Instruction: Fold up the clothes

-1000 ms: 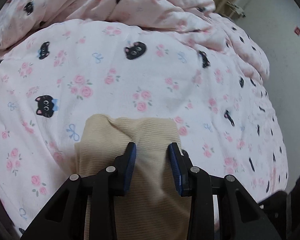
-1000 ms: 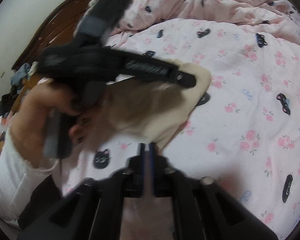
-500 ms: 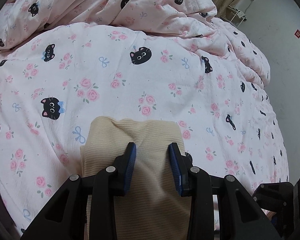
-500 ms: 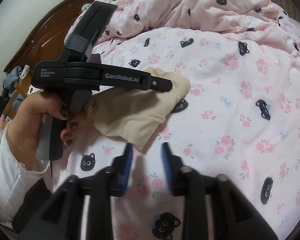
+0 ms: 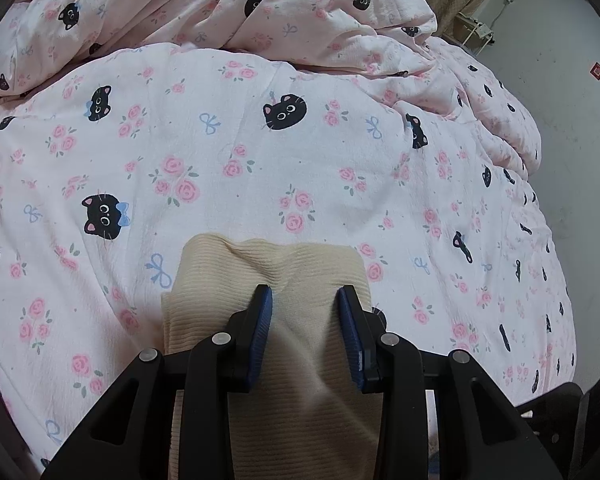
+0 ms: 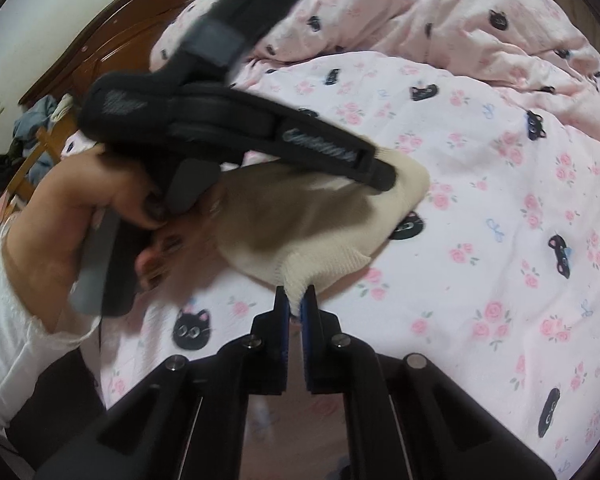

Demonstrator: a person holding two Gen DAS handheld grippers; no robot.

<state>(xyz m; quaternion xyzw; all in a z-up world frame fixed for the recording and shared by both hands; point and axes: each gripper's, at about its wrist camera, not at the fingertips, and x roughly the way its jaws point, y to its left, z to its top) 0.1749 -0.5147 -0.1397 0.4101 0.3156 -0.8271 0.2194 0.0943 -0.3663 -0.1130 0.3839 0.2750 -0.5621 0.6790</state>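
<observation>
On the pink cat-print quilt [image 5: 300,152] a beige ribbed garment [image 5: 276,280] is laid, partly bunched. It is straddled by the left gripper [image 5: 304,300], jaws well apart, nothing pinched. Its near corner is clamped by the right gripper [image 6: 296,300]; that corner is best kept taut, edges squared.
</observation>
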